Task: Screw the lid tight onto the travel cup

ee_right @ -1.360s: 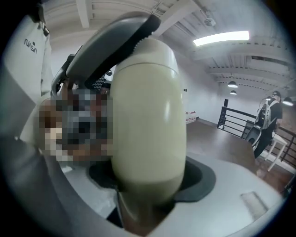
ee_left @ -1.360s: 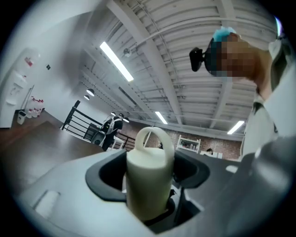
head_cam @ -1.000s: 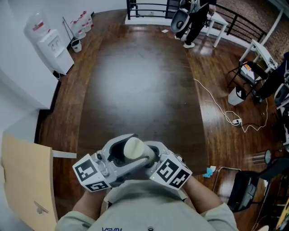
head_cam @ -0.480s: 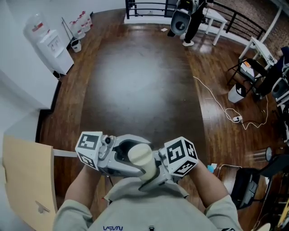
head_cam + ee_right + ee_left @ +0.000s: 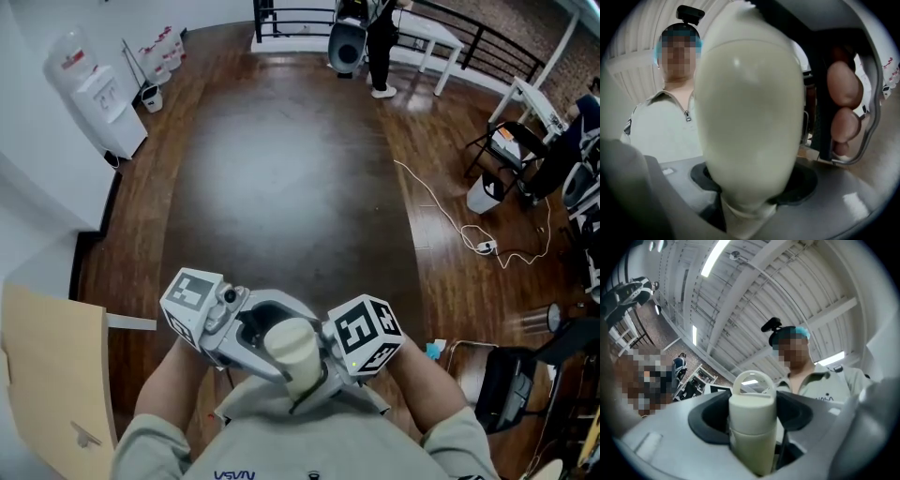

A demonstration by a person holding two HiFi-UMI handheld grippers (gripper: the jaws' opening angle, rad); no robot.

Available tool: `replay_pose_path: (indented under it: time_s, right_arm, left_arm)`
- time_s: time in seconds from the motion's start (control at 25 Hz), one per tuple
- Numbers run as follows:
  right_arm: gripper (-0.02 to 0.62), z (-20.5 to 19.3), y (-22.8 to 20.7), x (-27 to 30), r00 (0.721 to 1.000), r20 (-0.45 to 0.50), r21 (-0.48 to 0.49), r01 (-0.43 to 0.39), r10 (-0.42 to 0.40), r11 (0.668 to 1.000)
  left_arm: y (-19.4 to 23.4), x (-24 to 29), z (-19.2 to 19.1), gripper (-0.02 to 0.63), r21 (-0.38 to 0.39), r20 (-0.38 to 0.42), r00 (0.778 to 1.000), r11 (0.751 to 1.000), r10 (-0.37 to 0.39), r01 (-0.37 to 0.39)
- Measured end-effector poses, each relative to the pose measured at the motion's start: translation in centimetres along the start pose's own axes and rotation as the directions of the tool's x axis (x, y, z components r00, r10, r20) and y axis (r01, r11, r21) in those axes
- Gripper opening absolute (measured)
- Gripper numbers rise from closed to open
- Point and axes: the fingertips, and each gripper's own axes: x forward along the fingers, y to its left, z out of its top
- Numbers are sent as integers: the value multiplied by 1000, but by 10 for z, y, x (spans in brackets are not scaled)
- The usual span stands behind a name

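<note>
A cream travel cup point(image 5: 292, 345) is held close to the person's chest between both grippers. In the left gripper view it stands upright, and its lid point(image 5: 752, 403) with a loop handle points away from the camera. My left gripper point(image 5: 270, 339) is shut on the cup, its dark pads point(image 5: 712, 420) pressing on either side near the lid seam. My right gripper point(image 5: 323, 361) is shut on the same cup from the other side. In the right gripper view the cup's body point(image 5: 750, 112) fills the frame, and the jaws of the right gripper point(image 5: 754, 190) clamp its lower part.
Dark wooden floor point(image 5: 291, 178) stretches ahead. A water dispenser point(image 5: 98, 94) stands at the left wall and a beige board point(image 5: 56, 366) is near left. A white cable point(image 5: 450, 211), a white bin point(image 5: 487, 195) and chairs lie right. A person point(image 5: 380, 42) stands far back.
Both grippers have twisted round the cup. The left marker cube has risen, the right one has turned, and the cup has tilted and dropped a little toward the chest.
</note>
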Motion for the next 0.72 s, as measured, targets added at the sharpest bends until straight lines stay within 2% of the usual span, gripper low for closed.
replay_pose_path:
  time_s: [0.12, 0.2, 0.28, 0.36, 0.44, 0.52, 0.64, 0.72]
  right_arm:
    - [301, 1, -8, -2, 999, 10, -26, 48, -48, 999]
    - [301, 0, -17, -6, 992, 25, -51, 127, -126, 991]
    - [301, -2, -31, -12, 969, 49, -77, 243, -240, 967]
    - [301, -3, -50, -21, 923, 87, -98, 382, -375, 919]
    - [301, -5, -73, -34, 843, 127, -113, 536, -523, 837]
    - [301, -8, -96, -49, 732, 167, -113, 680, -661, 725]
    - [301, -21, -126, -77, 557, 222, -77, 828, -801, 555]
    - [301, -34, -141, -93, 454, 241, -47, 888, -858, 457]
  left_arm:
    - [3, 0, 2, 303, 13, 6, 1000, 1000, 11, -11]
    - [11, -3, 2, 308, 34, 12, 997, 997, 70, -71]
    - [21, -9, 1, 361, 58, 19, 987, 985, 160, -161]
    - [30, -22, 0, 373, 75, 38, 965, 963, 258, -260]
    - [38, -40, -1, 372, 82, 74, 929, 926, 363, -369]
    - [45, -63, -2, 368, 75, 125, 874, 874, 469, -479]
    - [54, -93, -13, 308, 39, 193, 762, 771, 618, -636]
    - [57, -108, -27, 242, 15, 206, 682, 694, 702, -720]
